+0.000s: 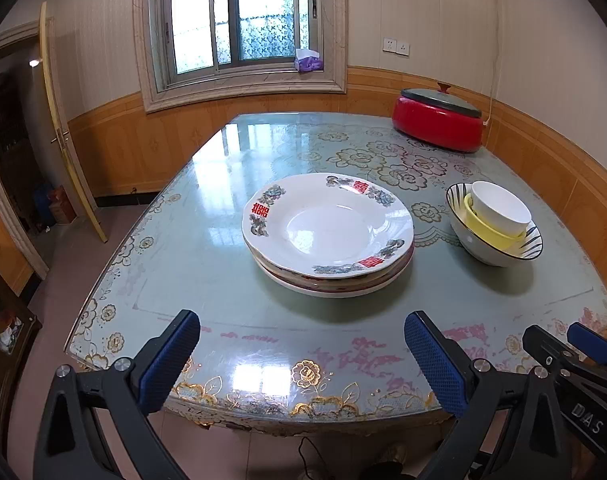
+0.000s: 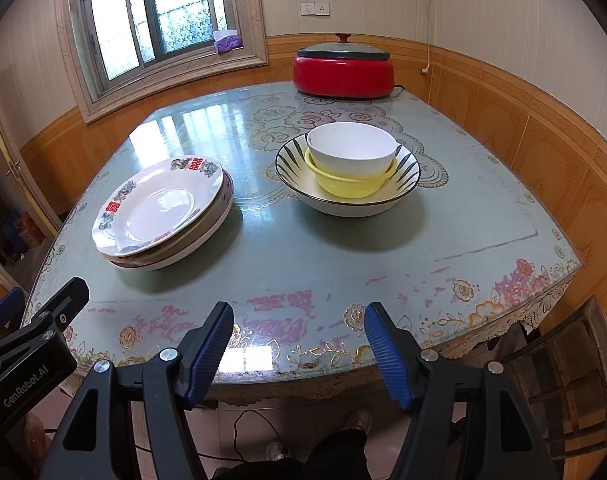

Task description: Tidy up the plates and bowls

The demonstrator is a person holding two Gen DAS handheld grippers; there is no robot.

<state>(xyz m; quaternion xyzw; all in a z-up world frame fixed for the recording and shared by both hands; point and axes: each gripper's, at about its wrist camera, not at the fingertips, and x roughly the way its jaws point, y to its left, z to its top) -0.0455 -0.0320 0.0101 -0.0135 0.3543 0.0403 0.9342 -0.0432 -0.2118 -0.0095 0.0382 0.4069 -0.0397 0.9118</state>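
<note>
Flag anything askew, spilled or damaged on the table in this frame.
The plate stack is uneven: the top plate sits shifted off the ones below. The white bowl leans inside the yellow bowl. The tablecloth print is worn near the front edge. Nothing spilled.

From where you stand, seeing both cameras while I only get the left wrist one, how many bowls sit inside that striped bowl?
Observer: Two. The right view looks into the striped bowl: a yellow bowl holds a white bowl.
Operator: Anything to the table's right?
Observer: Yes, a wooden chair stands by that corner.
Operator: Is the right gripper holding something?
Observer: No. The right gripper is open and empty, short of the table.
</note>
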